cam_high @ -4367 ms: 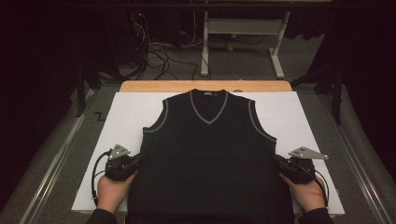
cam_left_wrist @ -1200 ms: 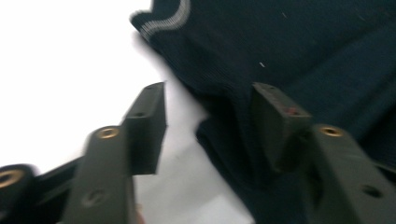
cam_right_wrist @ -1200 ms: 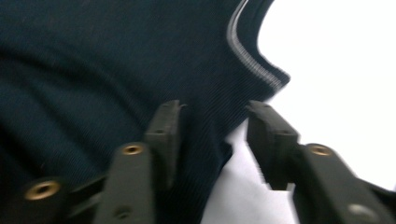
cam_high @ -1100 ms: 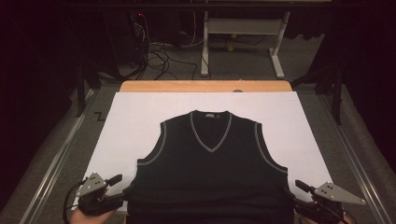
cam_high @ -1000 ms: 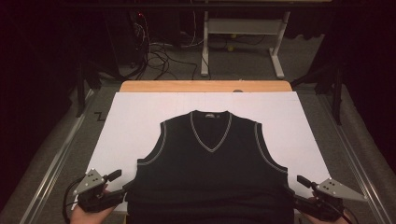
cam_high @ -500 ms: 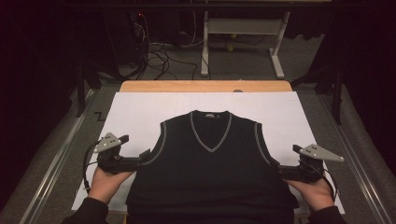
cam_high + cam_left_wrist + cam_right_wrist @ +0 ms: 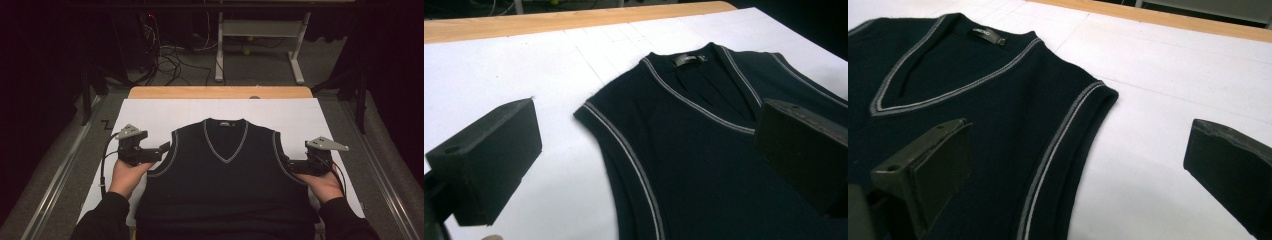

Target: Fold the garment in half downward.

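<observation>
Dark knit vest [image 7: 225,175] lies flat, collar far, on the white surface [image 7: 300,112] between our left tongs [image 7: 162,148] and right tongs [image 7: 289,163], both spread wide and empty, each facing an armhole edge.

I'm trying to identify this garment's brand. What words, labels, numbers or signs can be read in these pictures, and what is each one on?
Neck label inside the collar of the dark vest: pale lettering, too small and blurred to read in either gripper view.
Black zigzag mark on the white sheet, left of the vest: a sign rather than legible text.
No other text is visible.
</observation>
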